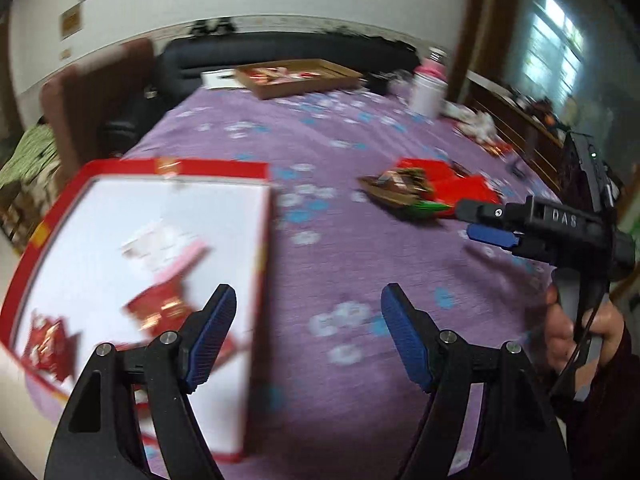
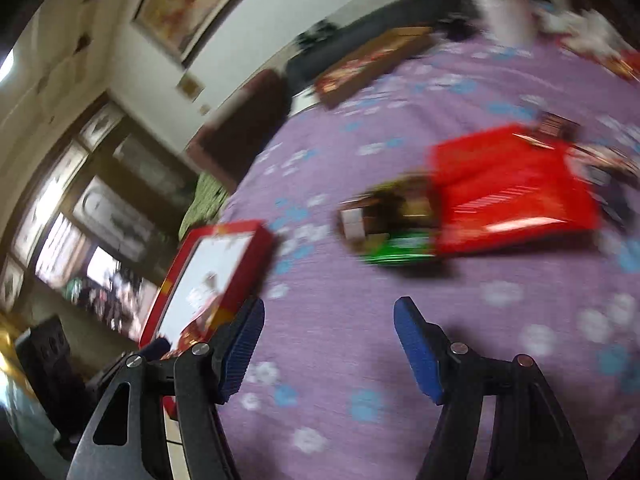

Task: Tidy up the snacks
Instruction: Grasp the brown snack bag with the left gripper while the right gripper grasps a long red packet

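A red-rimmed box [image 1: 100,168] with a white floor lies at the left on the purple flowered cloth [image 1: 328,248]. It holds several red snack packets [image 1: 160,308] and a pink one [image 1: 180,256]. My left gripper [image 1: 308,316] is open and empty, just right of the box. A pile of snacks lies further out: a red bag [image 2: 508,188], a brown packet [image 2: 384,208] and a green packet [image 2: 400,248]. My right gripper [image 2: 330,328] is open and empty, short of that pile; it also shows in the left wrist view [image 1: 480,220]. The box shows at its left [image 2: 224,264].
A brown tray [image 1: 296,76] with more snacks sits at the far side of the table. A white and pink bottle [image 1: 428,88] stands at the far right, with white wrappers [image 1: 476,124] near it. A dark sofa [image 1: 280,48] lies behind the table.
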Tool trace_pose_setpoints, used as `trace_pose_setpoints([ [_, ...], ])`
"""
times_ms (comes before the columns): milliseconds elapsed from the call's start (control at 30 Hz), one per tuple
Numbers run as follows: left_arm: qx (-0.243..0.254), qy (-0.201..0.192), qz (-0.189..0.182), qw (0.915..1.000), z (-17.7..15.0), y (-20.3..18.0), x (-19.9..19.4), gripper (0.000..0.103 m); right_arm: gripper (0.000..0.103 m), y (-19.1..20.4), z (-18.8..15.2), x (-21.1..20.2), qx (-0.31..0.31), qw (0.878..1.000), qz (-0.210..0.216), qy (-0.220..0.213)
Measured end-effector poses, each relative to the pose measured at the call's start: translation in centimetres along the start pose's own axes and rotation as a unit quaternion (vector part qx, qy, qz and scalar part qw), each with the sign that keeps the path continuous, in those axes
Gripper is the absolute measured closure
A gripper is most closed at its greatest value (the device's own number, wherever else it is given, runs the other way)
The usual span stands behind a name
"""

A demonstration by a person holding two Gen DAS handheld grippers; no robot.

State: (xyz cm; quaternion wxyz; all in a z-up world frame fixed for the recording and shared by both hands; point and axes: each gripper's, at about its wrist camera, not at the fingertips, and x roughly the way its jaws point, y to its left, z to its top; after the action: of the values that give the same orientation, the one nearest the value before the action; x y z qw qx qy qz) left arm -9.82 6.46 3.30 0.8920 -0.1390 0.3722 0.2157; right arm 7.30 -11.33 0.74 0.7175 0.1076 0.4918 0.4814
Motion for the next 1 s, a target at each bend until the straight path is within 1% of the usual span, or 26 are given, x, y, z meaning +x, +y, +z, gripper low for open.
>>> trace_pose_setpoints([
  [33,0.006,0.003,-0.005,1.0000,0.3,-0.7,0.3,0.028,0.033,-1.3,0.3,-0.5,0.023,1.000,0.003,-0.005],
  [100,0.014,0.012,-0.015,0.9997,0.9,-2.0,0.8,0.028,0.033,-4.8,1.2,-1.3,0.093,0.995,0.032,-0.014],
  [133,0.017,0.016,-0.021,0.9995,1.1,-2.7,1.0,0.028,0.033,-6.8,1.8,-1.2,0.139,0.989,0.056,-0.013],
  [167,0.018,0.019,-0.023,0.9994,1.3,-3.0,1.2,0.028,0.033,-8.0,2.1,-1.1,0.164,0.984,0.068,-0.014],
  [200,0.022,0.021,-0.024,0.9993,1.4,-3.4,1.3,0.028,0.038,-9.0,2.6,-1.0,0.190,0.978,0.085,-0.022],
  [267,0.030,0.023,-0.020,0.9991,1.4,-3.9,1.3,0.028,0.036,-9.8,3.6,-0.5,0.215,0.970,0.110,-0.030],
  [333,0.030,0.027,-0.016,0.9991,1.4,-4.0,1.5,0.028,0.042,-10.6,4.2,0.1,0.245,0.961,0.119,-0.041],
  [367,0.029,0.027,-0.016,0.9991,1.4,-4.1,1.6,0.028,0.042,-10.9,4.5,0.5,0.259,0.956,0.128,-0.046],
  [400,0.027,0.028,-0.016,0.9991,1.5,-4.1,1.6,0.028,0.047,-11.2,4.8,0.8,0.268,0.953,0.129,-0.049],
  [433,0.026,0.029,-0.015,0.9991,1.6,-4.2,1.7,0.028,0.054,-11.4,4.9,0.9,0.273,0.952,0.126,-0.050],
  [467,0.025,0.030,-0.014,0.9991,1.6,-4.4,1.9,0.028,0.058,-11.8,5.1,1.3,0.277,0.952,0.123,-0.048],
  [533,0.019,0.033,-0.022,0.9990,2.4,-4.4,2.7,0.028,0.078,-12.6,5.1,1.6,0.284,0.950,0.124,-0.046],
  [567,0.016,0.034,-0.025,0.9990,2.8,-4.3,3.0,0.028,0.084,-13.1,5.1,1.9,0.287,0.949,0.122,-0.042],
  [600,0.012,0.035,-0.028,0.9989,3.3,-4.3,3.4,0.028,0.088,-13.3,4.8,1.9,0.285,0.949,0.130,-0.042],
  [633,0.006,0.036,-0.031,0.9988,4.0,-4.3,4.0,0.028,0.087,-13.4,4.9,1.9,0.282,0.949,0.134,-0.042],
  [667,0.003,0.037,-0.032,0.9988,4.3,-4.3,4.3,0.028,0.087,-13.3,5.0,1.6,0.273,0.952,0.128,-0.043],
  [700,-0.001,0.037,-0.034,0.9987,4.8,-4.4,4.8,0.028,0.088,-13.0,4.9,1.5,0.262,0.956,0.122,-0.044],
  [767,0.002,0.039,-0.029,0.9988,6.0,-4.7,5.8,0.028,0.089,-12.0,5.0,0.6,0.226,0.968,0.104,-0.046],
  [800,0.012,0.036,-0.031,0.9988,6.6,-4.9,6.1,0.028,0.089,-11.5,5.0,0.0,0.205,0.973,0.097,-0.046],
  [867,0.058,0.038,-0.038,0.9969,8.0,-5.9,7.2,0.028,0.089,-11.0,4.4,-1.2,0.176,0.979,0.087,-0.048],
  [933,0.091,0.043,-0.044,0.9939,8.9,-6.6,8.3,0.028,0.089,-11.4,3.6,-2.5,0.162,0.982,0.087,-0.049],
  [1000,0.123,0.052,-0.051,0.9898,9.8,-7.4,9.3,0.028,0.089,-12.1,2.8,-3.4,0.152,0.983,0.098,-0.040],
])
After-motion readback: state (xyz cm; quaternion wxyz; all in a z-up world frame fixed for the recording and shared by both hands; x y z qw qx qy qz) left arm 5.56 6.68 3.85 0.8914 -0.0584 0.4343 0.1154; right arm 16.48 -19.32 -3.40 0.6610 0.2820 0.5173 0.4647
